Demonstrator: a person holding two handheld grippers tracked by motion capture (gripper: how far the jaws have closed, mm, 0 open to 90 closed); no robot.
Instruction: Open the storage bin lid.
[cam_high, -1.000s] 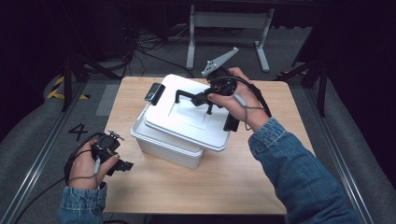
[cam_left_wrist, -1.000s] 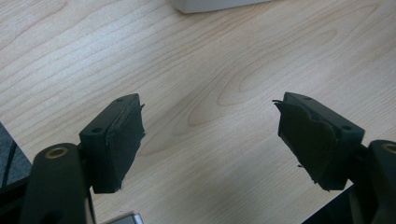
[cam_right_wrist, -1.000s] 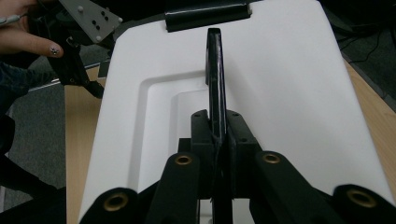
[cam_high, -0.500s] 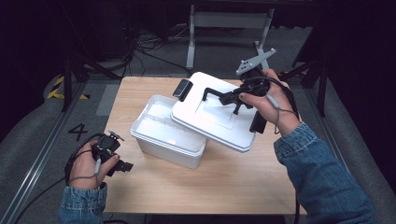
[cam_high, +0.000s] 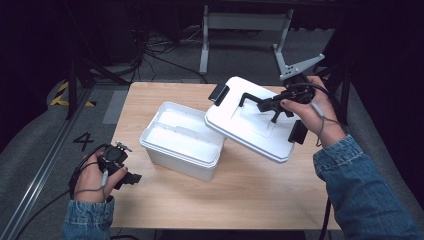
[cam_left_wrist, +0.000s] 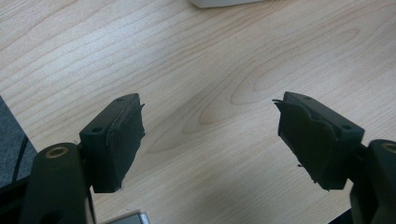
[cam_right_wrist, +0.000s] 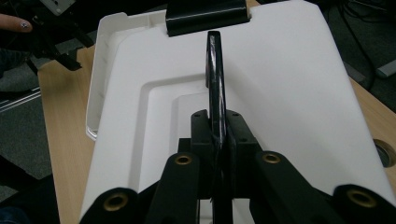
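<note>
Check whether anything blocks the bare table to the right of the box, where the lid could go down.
Nothing visible does. The lid hangs tilted from the right claw by its handle; the table beneath is bare.

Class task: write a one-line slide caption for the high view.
Right gripper lifts white lid by its black handle, beside open white box.

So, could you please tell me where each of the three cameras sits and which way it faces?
High view: above the person's side, looking forward and down on the wooden table; both forearms, left gripper and right gripper show.
Left gripper view: on the left gripper, looking down at bare tabletop between its open jaws.
Right gripper view: on the right gripper, looking along its jaws, shut on the black handle of the white lid.
Shared: the high and right gripper views both show the lid and open white box.
</note>
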